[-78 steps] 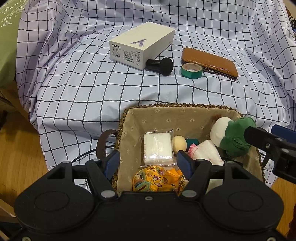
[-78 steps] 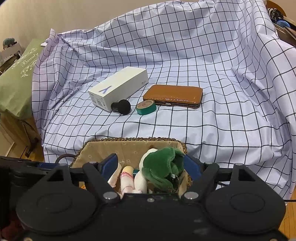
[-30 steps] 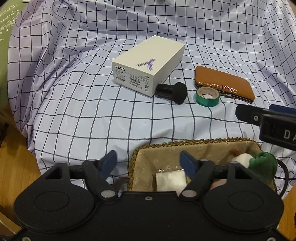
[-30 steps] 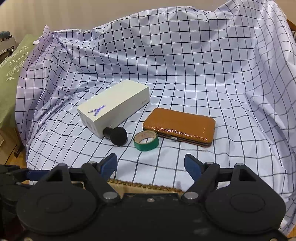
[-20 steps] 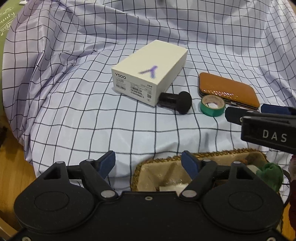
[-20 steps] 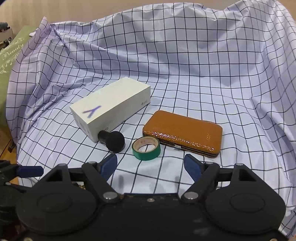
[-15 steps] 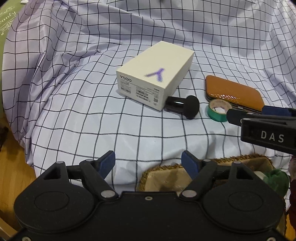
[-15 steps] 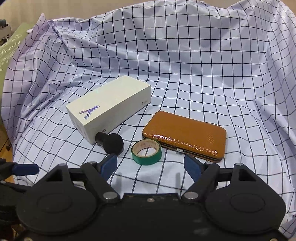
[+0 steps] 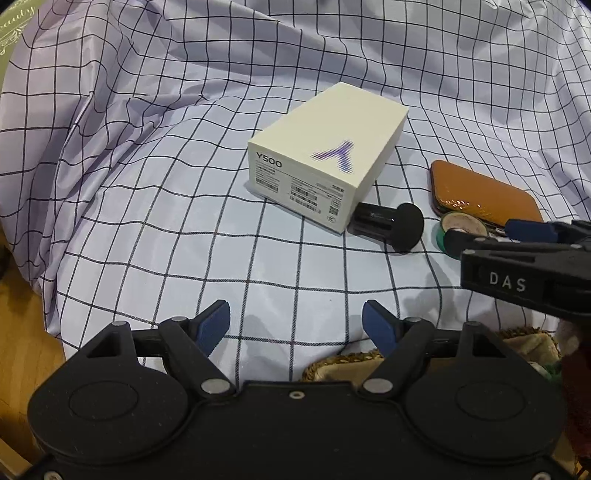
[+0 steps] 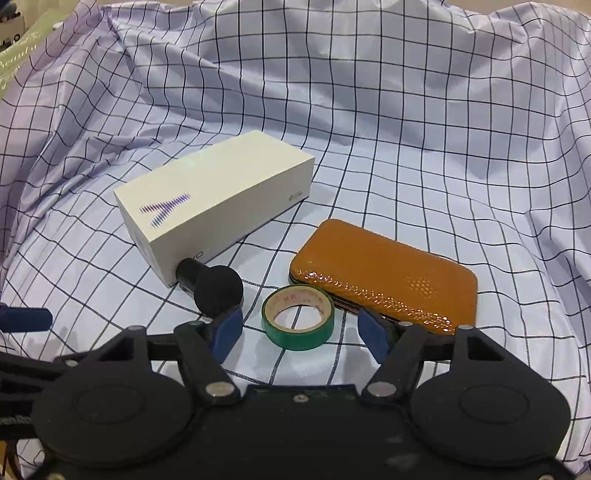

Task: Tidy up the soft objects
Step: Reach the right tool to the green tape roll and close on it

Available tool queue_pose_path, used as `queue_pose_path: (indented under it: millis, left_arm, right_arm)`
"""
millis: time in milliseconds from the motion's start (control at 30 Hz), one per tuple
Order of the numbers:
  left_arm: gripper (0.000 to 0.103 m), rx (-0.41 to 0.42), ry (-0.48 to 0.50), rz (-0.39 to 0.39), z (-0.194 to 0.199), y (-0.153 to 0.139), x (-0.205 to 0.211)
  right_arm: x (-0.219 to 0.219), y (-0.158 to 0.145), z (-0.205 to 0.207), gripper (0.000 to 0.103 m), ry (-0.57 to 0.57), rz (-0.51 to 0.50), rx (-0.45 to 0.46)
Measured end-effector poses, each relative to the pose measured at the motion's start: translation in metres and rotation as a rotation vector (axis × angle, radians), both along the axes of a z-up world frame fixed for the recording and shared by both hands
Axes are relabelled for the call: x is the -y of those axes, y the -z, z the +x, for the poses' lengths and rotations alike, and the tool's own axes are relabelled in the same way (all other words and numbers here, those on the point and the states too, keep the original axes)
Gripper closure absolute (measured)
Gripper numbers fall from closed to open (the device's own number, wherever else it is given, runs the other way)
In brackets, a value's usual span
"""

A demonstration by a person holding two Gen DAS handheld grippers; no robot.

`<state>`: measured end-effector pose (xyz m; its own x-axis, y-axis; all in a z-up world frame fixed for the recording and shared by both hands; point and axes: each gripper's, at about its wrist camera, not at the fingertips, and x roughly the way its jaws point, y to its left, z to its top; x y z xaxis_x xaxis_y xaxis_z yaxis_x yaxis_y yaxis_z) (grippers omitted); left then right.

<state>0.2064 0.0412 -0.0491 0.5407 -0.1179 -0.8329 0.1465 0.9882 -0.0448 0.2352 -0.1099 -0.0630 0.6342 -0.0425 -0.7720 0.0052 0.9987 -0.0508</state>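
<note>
Right tool: jaws part-way apart and closing, low over the checked cloth. The green tape roll lies on the cloth between the blue fingertips; the pads do not press on it. The black round-headed piece sits just at the left fingertip, at ten o'clock from the roll.

Left tool: jaws moderately open, nothing between them, only cloth beneath. It holds nothing.

Surface: a white cloth with dark grid lines, draped and creased, rising at the back. On it lie a white box marked with a purple Y, the black piece touching its near end, and an orange-brown case at two o'clock from the roll, just beside it.

Task items: a woven basket shows at the lower edge of the left wrist view, at five o'clock, mostly hidden by the tool body; its contents cannot be made out.

Room: wooden floor at eight o'clock, a green printed cover at eleven o'clock.
</note>
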Motion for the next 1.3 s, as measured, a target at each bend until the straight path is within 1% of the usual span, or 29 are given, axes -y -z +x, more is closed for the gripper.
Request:
queue_pose_path:
  millis: [367, 500, 767, 800, 833, 867, 1033, 1300]
  left_arm:
    - [0.029, 0.008, -0.007, 0.001, 0.004, -0.001, -0.005]
    - [0.029, 0.01, 0.001, 0.005, 0.004, -0.002, -0.004]
    - [0.029, 0.011, 0.017, 0.014, 0.007, -0.002, 0.002]
    - [0.029, 0.012, 0.02, 0.016, 0.007, -0.002, 0.003]
    - [0.029, 0.013, 0.023, 0.017, 0.008, -0.003, 0.005]
    - [0.029, 0.014, 0.027, 0.018, 0.008, -0.003, 0.006]
    - [0.029, 0.013, 0.049, 0.015, 0.012, -0.004, 0.015]
    - [0.029, 0.038, 0.108, -0.006, 0.021, -0.006, 0.04]
  right_arm:
    - [-0.005, 0.01, 0.012, 0.042, -0.005, -0.026, -0.026]
    - [-0.005, 0.015, 0.016, 0.045, -0.006, -0.031, -0.042]
    - [-0.004, 0.019, 0.021, 0.046, -0.02, -0.03, -0.049]
    - [-0.003, 0.02, 0.021, 0.049, -0.019, -0.028, -0.047]
    - [-0.002, 0.02, 0.02, 0.056, -0.018, -0.027, -0.046]
    - [-0.001, 0.021, 0.02, 0.055, -0.02, -0.022, -0.047]
    - [0.006, 0.017, 0.015, 0.055, -0.01, 0.013, -0.039]
    - [0.029, -0.002, -0.009, 0.055, 0.039, 0.063, -0.006]
